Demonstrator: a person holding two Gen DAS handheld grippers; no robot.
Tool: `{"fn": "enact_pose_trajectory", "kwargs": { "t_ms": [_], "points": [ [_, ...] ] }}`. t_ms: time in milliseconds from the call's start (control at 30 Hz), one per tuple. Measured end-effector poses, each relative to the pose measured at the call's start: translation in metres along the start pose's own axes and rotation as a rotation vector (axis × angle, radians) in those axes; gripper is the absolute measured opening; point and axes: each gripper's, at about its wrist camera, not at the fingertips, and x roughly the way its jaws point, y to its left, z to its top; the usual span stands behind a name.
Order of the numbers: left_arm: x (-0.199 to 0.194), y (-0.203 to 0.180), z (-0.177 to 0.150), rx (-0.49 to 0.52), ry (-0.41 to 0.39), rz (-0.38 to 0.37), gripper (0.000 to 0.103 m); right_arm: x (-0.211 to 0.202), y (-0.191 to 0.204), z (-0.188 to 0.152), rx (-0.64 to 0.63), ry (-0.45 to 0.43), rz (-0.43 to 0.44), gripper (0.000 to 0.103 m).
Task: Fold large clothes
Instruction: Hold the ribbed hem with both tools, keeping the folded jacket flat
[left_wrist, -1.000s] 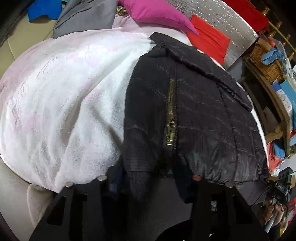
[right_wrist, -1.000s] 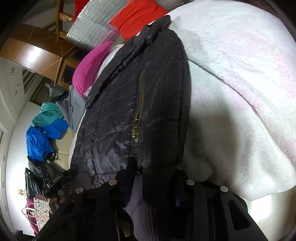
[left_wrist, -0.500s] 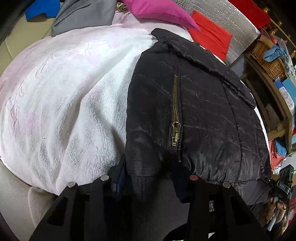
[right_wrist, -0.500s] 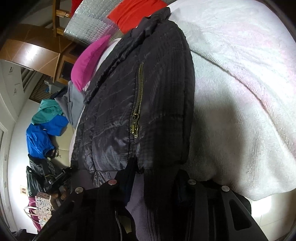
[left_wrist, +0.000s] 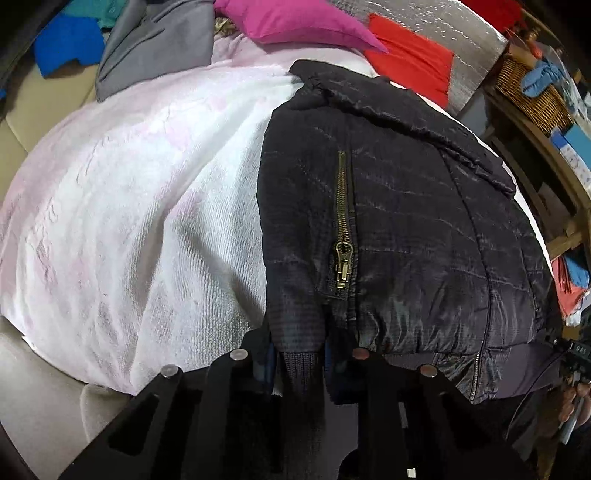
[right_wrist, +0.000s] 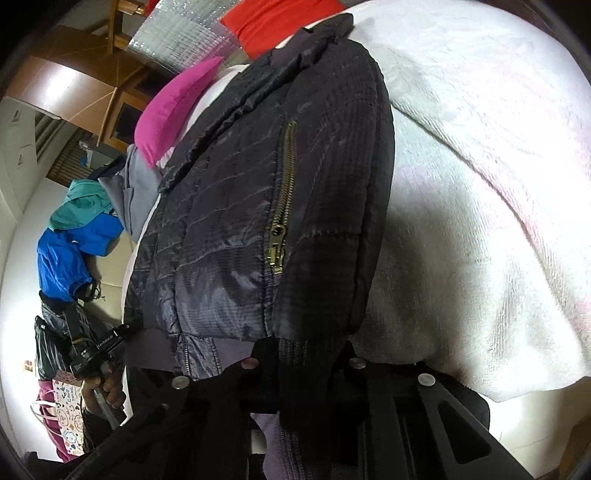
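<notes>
A black quilted jacket (left_wrist: 406, 229) with a brass zipper (left_wrist: 343, 236) lies on a white-pink fleece blanket (left_wrist: 129, 206), a sleeve folded over its front. My left gripper (left_wrist: 299, 358) is shut on the sleeve's ribbed cuff (left_wrist: 299, 363) at the near edge. In the right wrist view the same jacket (right_wrist: 240, 221) fills the middle, and my right gripper (right_wrist: 303, 360) is shut on a ribbed cuff (right_wrist: 303, 369) too. The blanket also shows there (right_wrist: 480, 184).
At the back lie a magenta cushion (left_wrist: 295, 22), a grey garment (left_wrist: 155, 40), a red cloth (left_wrist: 410, 62) and blue clothes (left_wrist: 66, 44). A wicker basket (left_wrist: 532, 92) sits on wooden shelving at right. A person's hand holds a handle (right_wrist: 103, 384) at left.
Both grippers have carried the cuff farther over the jacket body; the zipper and sleeve sit higher and straighter in both views. The grips have not changed.
</notes>
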Motion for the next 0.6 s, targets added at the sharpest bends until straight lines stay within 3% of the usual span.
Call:
{"fn": "enact_pose_trajectory", "kwargs": {
  "t_ms": [333,600],
  "points": [
    [-0.031,0.0,-0.008,0.024,-0.056,-0.036,0.02,-0.023,0.008,-0.004,-0.026,-0.027,0.062,0.014],
    [-0.027,0.005,-0.006,0.024,-0.038,-0.041,0.02,-0.034,-0.005,-0.008,-0.007,-0.028,0.122,0.014]
  ]
}}
